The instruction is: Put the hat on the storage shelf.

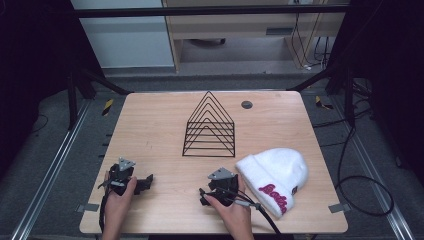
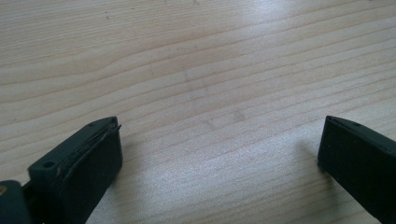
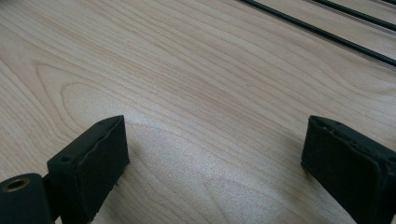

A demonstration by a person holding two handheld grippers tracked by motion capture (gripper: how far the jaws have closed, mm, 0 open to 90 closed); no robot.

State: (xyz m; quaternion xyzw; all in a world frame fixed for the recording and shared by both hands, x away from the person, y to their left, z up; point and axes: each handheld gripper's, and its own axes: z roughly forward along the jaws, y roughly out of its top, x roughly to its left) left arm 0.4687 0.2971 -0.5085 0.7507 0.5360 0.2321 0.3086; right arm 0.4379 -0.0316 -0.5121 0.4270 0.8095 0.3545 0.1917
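Observation:
My left gripper [image 1: 134,180] rests low over the wooden table [image 1: 150,125] near its front left, held by a hand. In the left gripper view it [image 2: 219,140] stands open over bare wood, nothing between the jaws. My right gripper [image 1: 216,187] sits near the front centre, just left of a white knit beanie [image 1: 275,177] with pink lettering. It [image 3: 215,144] is open too, with bare wood between the jaws. A black wire rack [image 1: 210,127] of nested triangles stands at mid-table, and its base wires [image 3: 327,32] cross the top right of the right gripper view.
A small grey round disc [image 1: 246,104] lies near the table's back edge, right of the rack's peak. Black cables [image 1: 360,180] trail on the floor to the right. A cable [image 1: 262,215] runs from the right gripper over the front edge.

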